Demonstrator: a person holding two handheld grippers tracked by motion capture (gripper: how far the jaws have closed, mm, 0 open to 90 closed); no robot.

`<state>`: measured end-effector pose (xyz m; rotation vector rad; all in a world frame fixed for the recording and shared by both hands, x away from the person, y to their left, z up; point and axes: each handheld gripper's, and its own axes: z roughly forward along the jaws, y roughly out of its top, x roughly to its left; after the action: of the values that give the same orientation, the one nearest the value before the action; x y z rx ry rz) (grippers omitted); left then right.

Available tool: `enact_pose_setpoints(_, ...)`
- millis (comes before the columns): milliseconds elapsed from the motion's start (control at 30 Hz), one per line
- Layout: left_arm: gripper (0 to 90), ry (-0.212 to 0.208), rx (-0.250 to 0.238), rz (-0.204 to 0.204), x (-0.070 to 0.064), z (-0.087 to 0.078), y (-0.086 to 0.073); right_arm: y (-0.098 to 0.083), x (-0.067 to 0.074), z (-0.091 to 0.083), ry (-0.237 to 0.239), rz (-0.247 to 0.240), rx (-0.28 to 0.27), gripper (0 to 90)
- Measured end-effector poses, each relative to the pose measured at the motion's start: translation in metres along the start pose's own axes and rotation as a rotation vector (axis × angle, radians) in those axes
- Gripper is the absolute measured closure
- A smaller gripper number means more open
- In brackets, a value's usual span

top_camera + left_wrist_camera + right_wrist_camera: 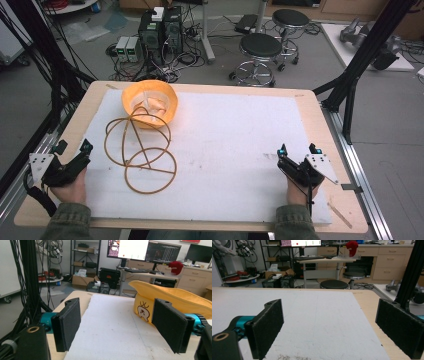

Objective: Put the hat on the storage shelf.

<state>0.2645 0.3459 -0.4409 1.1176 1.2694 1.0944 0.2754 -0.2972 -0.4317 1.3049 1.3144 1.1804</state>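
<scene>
A yellow hat [150, 102] lies brim-up at the back left of the white foam mat [225, 150]. In the left gripper view the yellow hat [175, 298] shows a small cartoon print on its side. A frame of thin tan wire hoops [142, 152] rests against the hat and spreads toward the front. My left gripper [73, 147] is open at the table's left edge, beside the hoops and apart from them, and nothing sits between its pads [67, 323]. My right gripper [298, 150] stands open at the front right over bare mat, its pads [265, 330] wide apart.
The mat covers most of a wooden table [320, 120]. Black frame struts [360, 65] rise at the right and left sides. On the floor behind are two round stools [260, 47], computer boxes [160, 30] and tangled cables.
</scene>
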Motion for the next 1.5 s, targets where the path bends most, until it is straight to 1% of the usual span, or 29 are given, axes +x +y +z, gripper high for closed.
enact_pose_setpoints(200, 23.0, -0.005, 0.007, -0.017, 0.001, 0.0, 0.0, 0.0, -0.001, 0.0, 0.001, 0.007, 0.001, 6.9)
enact_pose_setpoints(333, 22.8, -0.004, 0.014, -0.017, 0.002, 0.001, -0.001, -0.001, -0.002, 0.0, 0.0, 0.021, 0.007, 6.9)
enact_pose_setpoints(500, 22.7, -0.006, 0.012, -0.017, 0.002, 0.001, -0.001, -0.001, -0.001, -0.001, 0.001, 0.016, 0.005, 6.9)
enact_pose_setpoints(600, 22.4, -0.003, 0.02, -0.022, 0.002, 0.002, -0.001, -0.001, 0.0, -0.001, 0.008, 0.01, 0.008, 6.8)
enact_pose_setpoints(700, 22.3, -0.013, 0.032, -0.04, 0.002, 0.004, -0.001, -0.001, 0.0, 0.0, 0.008, 0.009, 0.007, 6.9)
enact_pose_setpoints(800, 22.7, -0.033, 0.025, -0.047, 0.002, 0.004, 0.0, -0.001, 0.001, -0.001, 0.006, 0.012, 0.001, 6.8)
enact_pose_setpoints(833, 23.0, -0.037, 0.023, -0.045, 0.003, 0.004, 0.001, -0.001, 0.001, -0.001, 0.008, 0.015, 0.002, 6.9)
enact_pose_setpoints(867, 23.3, -0.04, 0.028, -0.053, 0.003, 0.004, 0.002, -0.002, 0.001, -0.001, 0.009, 0.013, 0.003, 6.8)
enact_pose_setpoints(933, 26.3, -0.057, 0.06, -0.079, 0.005, 0.004, 0.008, -0.002, 0.002, -0.001, 0.011, 0.009, 0.008, 6.8)
enact_pose_setpoints(1067, 25.7, -0.065, 0.073, -0.089, 0.006, 0.006, 0.019, -0.002, 0.004, -0.001, 0.016, 0.002, 0.006, 6.8)
enact_pose_setpoints(1100, 24.4, -0.064, 0.086, -0.081, 0.006, 0.007, 0.019, -0.002, 0.005, -0.002, 0.014, 0.009, 0.009, 6.8)
enact_pose_setpoints(1167, 24.2, -0.071, 0.104, -0.08, 0.005, 0.01, 0.019, -0.002, 0.006, -0.003, 0.016, 0.012, 0.008, 6.8)
enact_pose_setpoints(1233, 24.1, -0.088, 0.122, -0.082, 0.005, 0.013, 0.019, -0.003, 0.007, -0.003, 0.016, 0.01, 0.01, 6.8)
enact_pose_setpoints(1300, 24.1, -0.106, 0.127, -0.075, 0.003, 0.016, 0.02, -0.003, 0.009, -0.003, 0.019, -0.002, 0.01, 6.9)
enact_pose_setpoints(1367, 23.5, -0.119, 0.14, -0.066, 0.001, 0.018, 0.024, -0.003, 0.013, -0.004, 0.028, -0.01, 0.011, 6.8)
enact_pose_setpoints(1433, 23.3, -0.129, 0.132, -0.057, -0.001, 0.021, 0.029, -0.003, 0.015, -0.005, 0.033, -0.013, 0.006, 6.8)
enact_pose_setpoints(1500, 23.2, -0.135, 0.136, -0.044, -0.002, 0.027, 0.038, -0.003, 0.016, -0.006, 0.036, -0.01, 0.008, 6.8)
